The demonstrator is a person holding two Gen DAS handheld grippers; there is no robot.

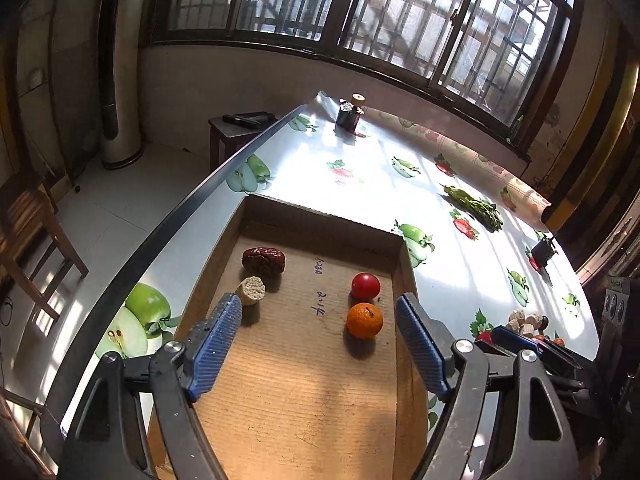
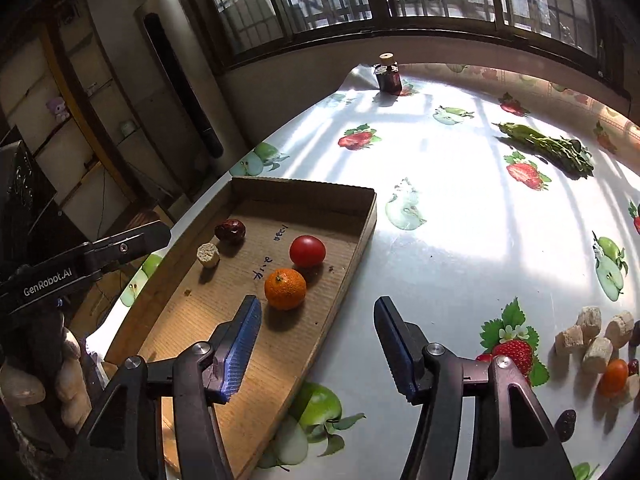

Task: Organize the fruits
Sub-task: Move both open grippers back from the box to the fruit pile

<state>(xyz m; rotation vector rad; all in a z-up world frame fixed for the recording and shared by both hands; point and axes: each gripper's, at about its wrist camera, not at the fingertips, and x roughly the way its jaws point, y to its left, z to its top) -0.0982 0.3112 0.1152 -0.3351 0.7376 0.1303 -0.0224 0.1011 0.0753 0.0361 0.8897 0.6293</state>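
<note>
A shallow cardboard tray (image 1: pixel 304 392) (image 2: pixel 362 224) lies on the fruit-print table. In it are a mandarin (image 1: pixel 364 320) (image 2: pixel 285 288), a red tomato (image 1: pixel 365 286) (image 2: pixel 307 251), a dried red date (image 1: pixel 264 260) (image 2: pixel 230 231) and a pale cork-like chunk (image 1: pixel 251 290) (image 2: pixel 208 255). My left gripper (image 1: pixel 320 344) is open and empty, low over the tray's near part. My right gripper (image 2: pixel 316 340) is open and empty above the tray's right wall, just near of the mandarin. Loose pale chunks (image 2: pixel 592 336) (image 1: pixel 524 320), a small tomato (image 2: pixel 614 376) and dark dates (image 2: pixel 565 424) lie at the right.
A bunch of green vegetables (image 2: pixel 548 146) (image 1: pixel 476 204) lies far right on the table (image 2: pixel 460 240). A dark bottle with a cork top (image 1: pixel 350 116) (image 2: pixel 388 76) stands at the far edge. A small dark clip object (image 1: pixel 544 250) sits at the right. The table's left edge (image 1: pixel 180 216) drops to the floor.
</note>
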